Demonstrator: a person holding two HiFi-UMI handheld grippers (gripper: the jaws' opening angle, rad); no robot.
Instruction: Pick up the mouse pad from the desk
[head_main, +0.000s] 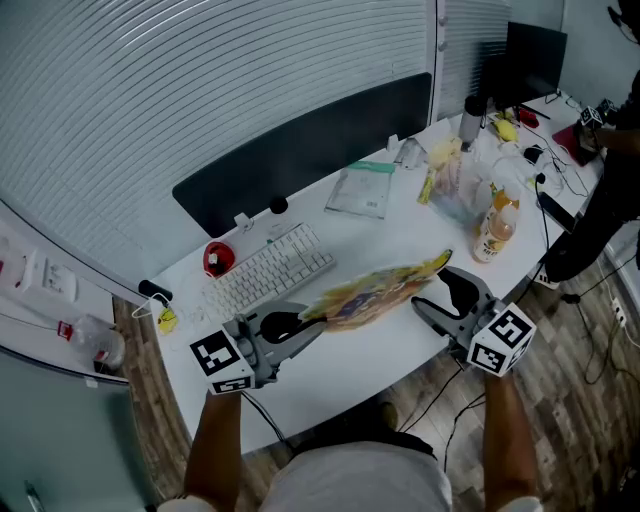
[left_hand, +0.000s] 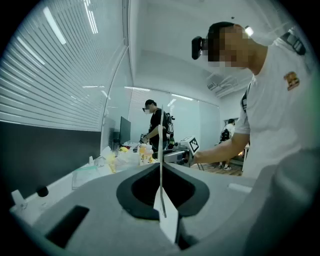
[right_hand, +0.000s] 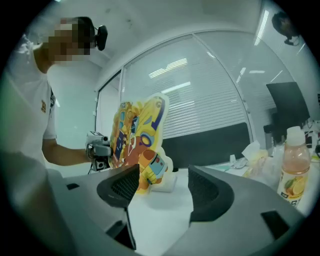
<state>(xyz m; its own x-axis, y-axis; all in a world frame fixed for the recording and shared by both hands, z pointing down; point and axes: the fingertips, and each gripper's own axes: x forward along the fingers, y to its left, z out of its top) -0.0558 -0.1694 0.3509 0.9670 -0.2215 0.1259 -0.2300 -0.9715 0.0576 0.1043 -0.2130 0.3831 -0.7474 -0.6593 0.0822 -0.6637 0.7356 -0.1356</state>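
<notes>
While the head view looks steeply down on the white desk (head_main: 400, 365), the left gripper (head_main: 308, 326) has its jaws closed on the left end of the colourful mouse pad (head_main: 385, 288), which stretches to the right above the near part of the desk, between the two grippers. The right gripper (head_main: 432, 290) is at the right end of the pad with its jaws wide apart. A white keyboard (head_main: 270, 268) lies just beyond the pad, a red object (head_main: 218, 258) is at the keyboard's left end, and a juice bottle (head_main: 497, 228) stands further right. In the left gripper view the jaws are pressed together on the mouse pad (left_hand: 161, 135), which is seen edge-on as a thin upright line rising out of the dark pads (left_hand: 145, 187); the right gripper (left_hand: 186, 150) shows far behind it. In the right gripper view the jaws stand well open and grip nothing, and white desk shows in the gap between the two dark pads (right_hand: 207, 192). The mouse pad (right_hand: 137, 135) stands on edge beyond the left-hand jaw, not pressed by either pad, and the left gripper (right_hand: 100, 150) holds its far side. The juice bottle (right_hand: 292, 170) stands at the right.
</notes>
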